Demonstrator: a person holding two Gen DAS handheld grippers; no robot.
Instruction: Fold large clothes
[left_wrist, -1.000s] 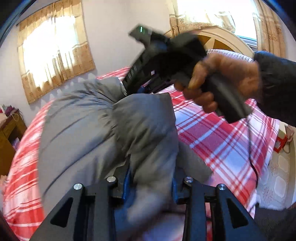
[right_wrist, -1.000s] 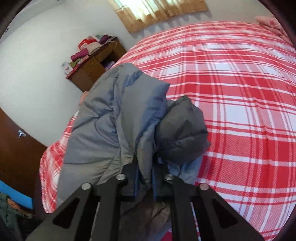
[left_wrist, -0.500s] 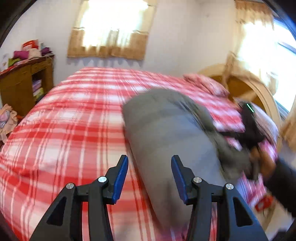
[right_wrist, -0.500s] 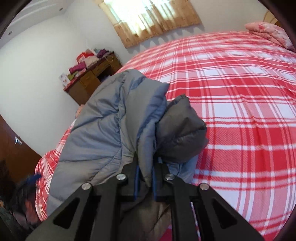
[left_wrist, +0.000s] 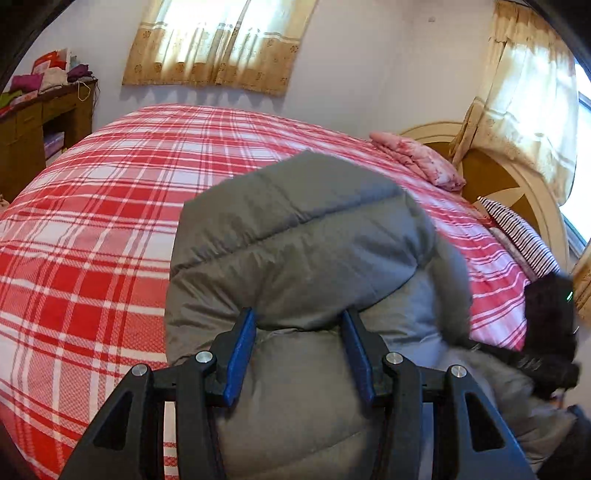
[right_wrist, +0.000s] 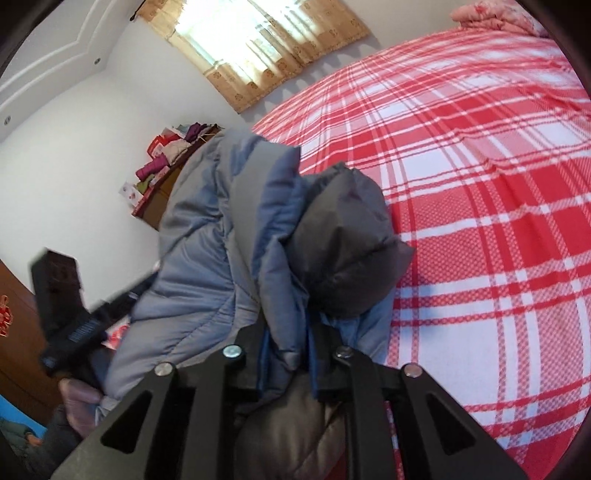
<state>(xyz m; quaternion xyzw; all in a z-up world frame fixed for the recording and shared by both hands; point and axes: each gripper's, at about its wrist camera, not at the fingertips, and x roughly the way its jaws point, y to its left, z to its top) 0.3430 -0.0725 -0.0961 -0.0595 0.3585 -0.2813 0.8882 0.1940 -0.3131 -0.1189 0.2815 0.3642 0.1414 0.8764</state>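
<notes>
Grey quilted fabric fills both views: the puffy jacket (left_wrist: 306, 240) lies bundled on the bed (left_wrist: 92, 229), on its red-and-white plaid cover, toward the near edge and well apart from the pink pillow (left_wrist: 417, 158) at the headboard end. A second ago the left hand-held gripper (left_wrist: 297, 354) was buried in the jacket's folds with the other tool right in front of it; half a second ago it had pulled clear and stood over bare plaid beside the jacket. Now it is back over the jacket, its blue pads spread with a soft hump of grey fabric rising between them, the pads just beside the cloth and not visibly squeezing it. The right hand-held gripper (right_wrist: 286, 354) has changed less: a fold of the jacket (right_wrist: 229, 229) runs between its fingers as before, but the jaws have just been opening, and the gap around that fold is plainly wider than in the earlier views, so the fold lies loosely there. From the right wrist view the left tool (right_wrist: 70, 314) now appears blurred beside the jacket, on the side away from the pillow.
</notes>
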